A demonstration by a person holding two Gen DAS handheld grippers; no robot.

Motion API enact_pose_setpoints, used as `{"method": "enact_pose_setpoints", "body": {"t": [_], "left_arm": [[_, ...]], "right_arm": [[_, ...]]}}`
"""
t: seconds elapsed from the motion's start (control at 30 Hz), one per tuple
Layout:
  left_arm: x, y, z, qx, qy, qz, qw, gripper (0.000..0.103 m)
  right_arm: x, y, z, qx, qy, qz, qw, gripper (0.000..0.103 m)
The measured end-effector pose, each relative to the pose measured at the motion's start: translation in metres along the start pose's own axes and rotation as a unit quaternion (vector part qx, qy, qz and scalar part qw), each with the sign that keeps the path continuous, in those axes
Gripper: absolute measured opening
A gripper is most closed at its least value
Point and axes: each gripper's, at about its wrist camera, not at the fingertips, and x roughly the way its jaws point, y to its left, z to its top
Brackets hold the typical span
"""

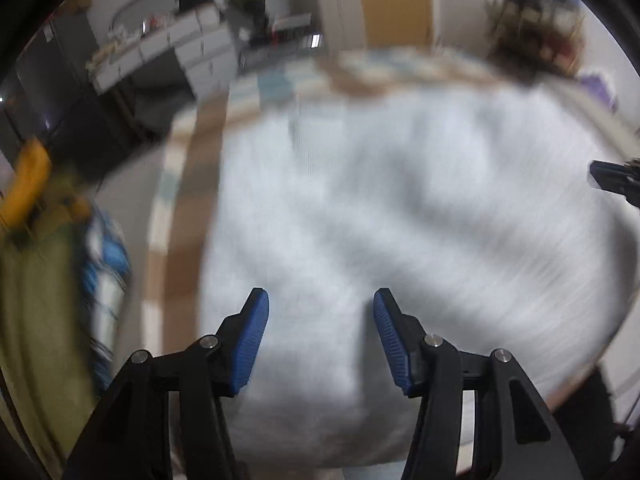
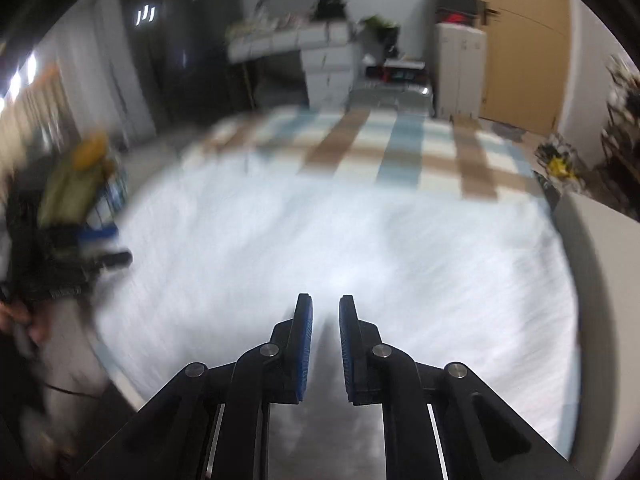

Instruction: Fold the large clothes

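Note:
A large white garment (image 1: pixel 400 200) lies spread over a bed with a plaid sheet (image 1: pixel 176 280); both views are blurred. My left gripper (image 1: pixel 320 300) hangs over the garment's near part, open, with nothing between its blue pads (image 1: pixel 252 344). My right gripper (image 1: pixel 612 178) shows at the right edge of the left wrist view. In the right wrist view the right gripper (image 2: pixel 325 300) points down at the garment (image 2: pixel 320 240), its pads a narrow gap apart with no cloth caught between them. The left gripper (image 2: pixel 100 260) appears at the left there, held by a hand (image 2: pixel 24 320).
The plaid sheet (image 2: pixel 400 148) runs bare beyond the garment. A green and yellow bundle (image 1: pixel 36 280) sits left of the bed. White drawers (image 2: pixel 328 68), a white cabinet (image 2: pixel 460 68) and a wooden door (image 2: pixel 520 40) stand behind. A pale panel (image 2: pixel 600 260) borders the right.

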Motion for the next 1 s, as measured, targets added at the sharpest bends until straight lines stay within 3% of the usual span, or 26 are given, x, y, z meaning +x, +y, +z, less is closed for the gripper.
{"method": "enact_pose_setpoints", "body": {"t": [0.07, 0.1, 0.17, 0.2, 0.23, 0.3, 0.37, 0.4, 0.47, 0.53, 0.63, 0.73, 0.8, 0.87, 0.93, 0.97, 1.0], "left_arm": [[0.003, 0.007, -0.006, -0.022, -0.023, -0.017, 0.9993, 0.052], [0.002, 0.01, -0.005, -0.028, -0.019, -0.02, 0.9992, 0.052], [-0.009, 0.014, 0.003, -0.043, -0.015, -0.002, 0.999, 0.051], [-0.018, 0.012, 0.007, -0.045, -0.025, 0.013, 0.9986, 0.051], [-0.027, 0.008, 0.011, -0.039, -0.039, 0.013, 0.9984, 0.051], [-0.05, -0.006, 0.015, -0.032, -0.081, -0.029, 0.9958, 0.052], [-0.057, -0.017, 0.016, -0.039, -0.096, -0.071, 0.992, 0.052], [-0.055, -0.022, 0.014, -0.043, -0.096, -0.083, 0.991, 0.054], [-0.033, -0.035, 0.014, -0.039, -0.069, -0.082, 0.9935, 0.055], [0.001, -0.035, 0.008, -0.036, -0.021, -0.059, 0.9974, 0.055], [0.003, -0.024, -0.004, -0.036, -0.051, -0.079, 0.9949, 0.055], [-0.005, -0.019, -0.006, -0.033, -0.056, -0.074, 0.9951, 0.055], [-0.005, -0.02, -0.006, -0.022, -0.06, -0.061, 0.9961, 0.055], [-0.006, -0.024, -0.01, -0.032, -0.064, -0.058, 0.9958, 0.055], [-0.008, -0.031, -0.01, -0.042, -0.066, -0.056, 0.9954, 0.055], [-0.009, -0.033, -0.01, -0.044, -0.066, -0.054, 0.9954, 0.055], [-0.01, -0.034, -0.012, -0.047, -0.066, -0.054, 0.9953, 0.055]], "right_arm": [[0.03, 0.009, -0.018, -0.019, 0.032, -0.03, 0.999, 0.012], [0.027, 0.009, -0.022, -0.03, 0.01, -0.037, 0.999, 0.012], [0.023, 0.01, -0.012, -0.028, 0.046, -0.051, 0.997, 0.012], [0.017, 0.01, -0.004, -0.011, 0.058, -0.045, 0.997, 0.015], [0.006, 0.012, 0.004, 0.002, 0.042, -0.018, 0.999, 0.015], [-0.012, 0.025, 0.018, 0.003, -0.007, 0.025, 1.0, 0.015], [0.0, 0.038, 0.027, 0.005, 0.006, 0.053, 0.999, 0.017], [0.014, 0.041, 0.027, 0.018, 0.021, 0.074, 0.997, 0.017], [0.047, 0.048, 0.018, 0.024, 0.059, 0.058, 0.996, 0.016], [0.049, 0.05, 0.015, 0.019, 0.036, 0.053, 0.998, 0.015], [0.025, 0.033, 0.018, 0.053, 0.034, 0.075, 0.995, 0.012], [-0.027, -0.002, 0.0, 0.075, -0.03, 0.02, 0.996, 0.017], [-0.049, -0.032, -0.021, 0.104, -0.047, -0.028, 0.993, 0.017], [-0.055, -0.057, -0.041, 0.141, -0.035, -0.054, 0.988, 0.017], [-0.031, -0.068, -0.064, 0.137, 0.014, -0.117, 0.984, 0.017], [-0.02, -0.066, -0.073, 0.119, 0.019, -0.113, 0.986, 0.017], [-0.022, -0.063, -0.078, 0.096, -0.015, -0.123, 0.988, 0.015]]}}
